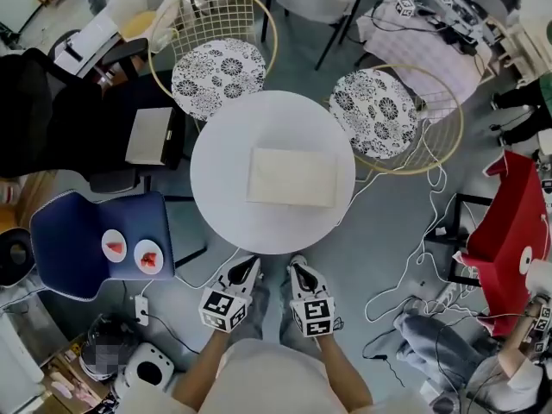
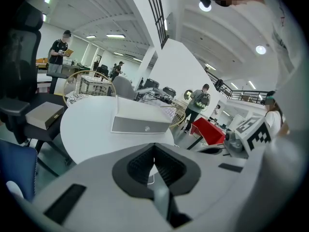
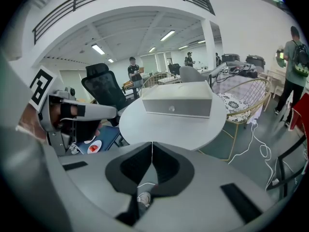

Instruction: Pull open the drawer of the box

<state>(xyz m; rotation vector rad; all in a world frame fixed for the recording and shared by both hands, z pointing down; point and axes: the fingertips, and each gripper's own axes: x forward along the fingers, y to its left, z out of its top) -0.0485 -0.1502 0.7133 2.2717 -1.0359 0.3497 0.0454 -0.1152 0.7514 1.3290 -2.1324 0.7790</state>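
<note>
Two grippers, both with jaws pressed together on nothing: the left gripper (image 2: 154, 148) and the right gripper (image 3: 152, 146) hang side by side just off the near edge of the round white table (image 1: 220, 158), well short of the work. At the table's middle lies the box (image 1: 292, 177), flat, pale and rectangular. Its drawer front (image 3: 176, 107) faces the person and sits flush with the body, not yet drawn. A small round knob (image 3: 171, 108) at the centre of that front is the likely place to take hold. The box looks rigid but light and would probably slide on the smooth tabletop. The knob, small and perhaps slippery, calls for a narrow pinch while the other gripper steadies the top.
</note>
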